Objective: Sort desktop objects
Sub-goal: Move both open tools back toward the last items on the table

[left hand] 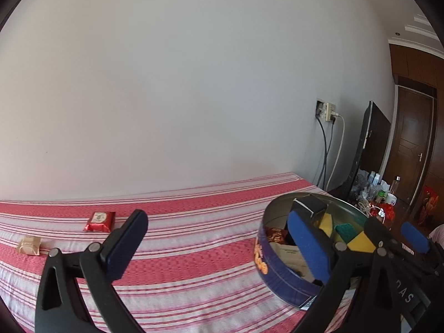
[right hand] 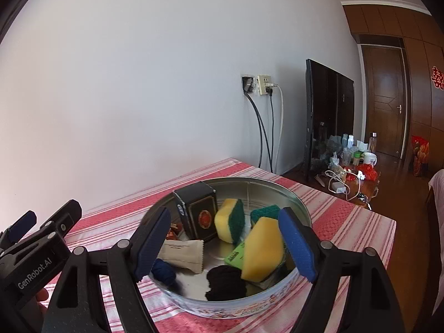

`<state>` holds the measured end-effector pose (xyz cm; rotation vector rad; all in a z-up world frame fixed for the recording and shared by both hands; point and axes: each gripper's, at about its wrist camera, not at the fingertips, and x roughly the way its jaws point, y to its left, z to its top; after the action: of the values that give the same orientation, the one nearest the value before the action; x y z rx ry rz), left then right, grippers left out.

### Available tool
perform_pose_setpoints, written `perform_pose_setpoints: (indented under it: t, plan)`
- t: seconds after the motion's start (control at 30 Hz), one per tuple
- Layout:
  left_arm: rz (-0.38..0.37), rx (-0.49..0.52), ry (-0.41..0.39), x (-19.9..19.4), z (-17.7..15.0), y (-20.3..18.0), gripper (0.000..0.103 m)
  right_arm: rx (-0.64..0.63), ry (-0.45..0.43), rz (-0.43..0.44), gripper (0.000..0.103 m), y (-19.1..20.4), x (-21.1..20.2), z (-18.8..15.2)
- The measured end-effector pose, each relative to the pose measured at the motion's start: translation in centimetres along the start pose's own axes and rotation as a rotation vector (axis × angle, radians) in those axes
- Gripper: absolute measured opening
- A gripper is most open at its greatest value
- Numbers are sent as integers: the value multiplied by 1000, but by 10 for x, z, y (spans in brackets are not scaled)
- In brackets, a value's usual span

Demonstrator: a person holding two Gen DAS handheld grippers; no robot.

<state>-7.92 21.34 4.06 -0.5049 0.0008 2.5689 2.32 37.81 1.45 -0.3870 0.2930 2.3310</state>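
Note:
A round metal tin (right hand: 249,181) with a blue printed wall (left hand: 277,276) stands on the red-striped tablecloth (left hand: 194,249). It holds a black box (right hand: 198,213), yellow-and-green sponges (right hand: 263,252), a white packet (right hand: 183,255), a blue yarn ball (right hand: 163,272) and a black bundle (right hand: 224,280). My right gripper (right hand: 225,245) hangs open above the tin with nothing pinched. My left gripper (left hand: 219,247) is wide open and empty, left of the tin. A red packet (left hand: 100,221) and a tan packet (left hand: 28,245) lie on the cloth at far left.
A white wall backs the table. To the right are a wall socket (right hand: 260,84) with hanging cables, a black TV (right hand: 328,116) and a low wooden sideboard (right hand: 369,183) cluttered with bottles, a mug and chargers. The table's edge runs just right of the tin.

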Motion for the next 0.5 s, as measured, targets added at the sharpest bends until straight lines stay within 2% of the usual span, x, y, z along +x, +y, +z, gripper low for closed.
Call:
perform_pose_setpoints:
  t: [0.27, 0.4, 0.5]
  plan:
    - [119, 1, 17, -29, -7, 59, 102, -68, -32, 108, 87, 58, -31, -6]
    - [231, 0, 56, -35, -17, 100, 102, -89, -9, 186, 88, 91, -35, -15]
    - [323, -47, 102, -36, -26, 144, 102, -129, 3, 244, 88, 121, -38, -24]
